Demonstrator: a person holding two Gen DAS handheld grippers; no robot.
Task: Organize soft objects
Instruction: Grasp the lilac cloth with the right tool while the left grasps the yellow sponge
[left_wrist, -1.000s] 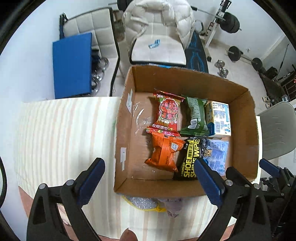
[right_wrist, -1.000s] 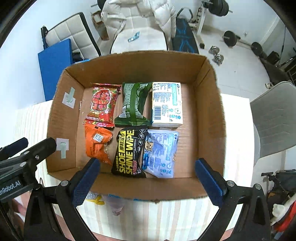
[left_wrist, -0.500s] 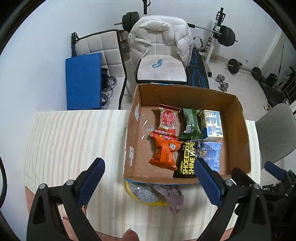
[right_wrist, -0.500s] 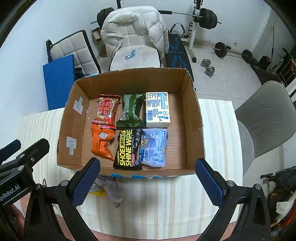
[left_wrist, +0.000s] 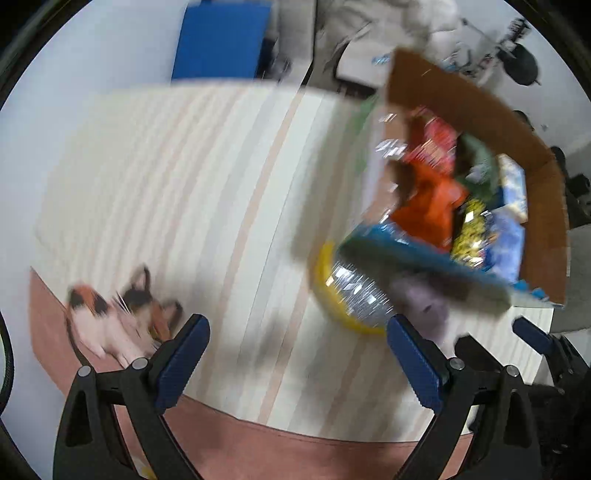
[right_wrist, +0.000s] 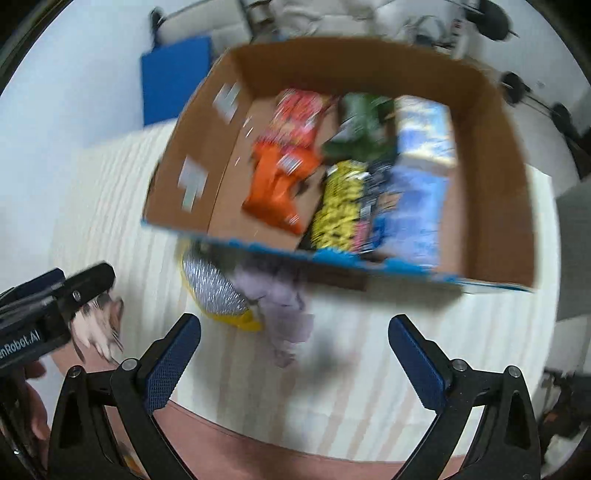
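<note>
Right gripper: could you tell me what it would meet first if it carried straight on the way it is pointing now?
Most likely the crumpled lilac cloth on the striped tablecloth, just ahead of the open right gripper. The cardboard box lies beyond. The frame is blurred, so depth is uncertain.

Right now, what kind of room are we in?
Probably a spare room at home used as a gym: barbell weight plates by the wall, a padded chair, and a striped table holding a cardboard box.

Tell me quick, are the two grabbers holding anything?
Left gripper: open, holding nothing.
Right gripper: open, holding nothing.
</note>
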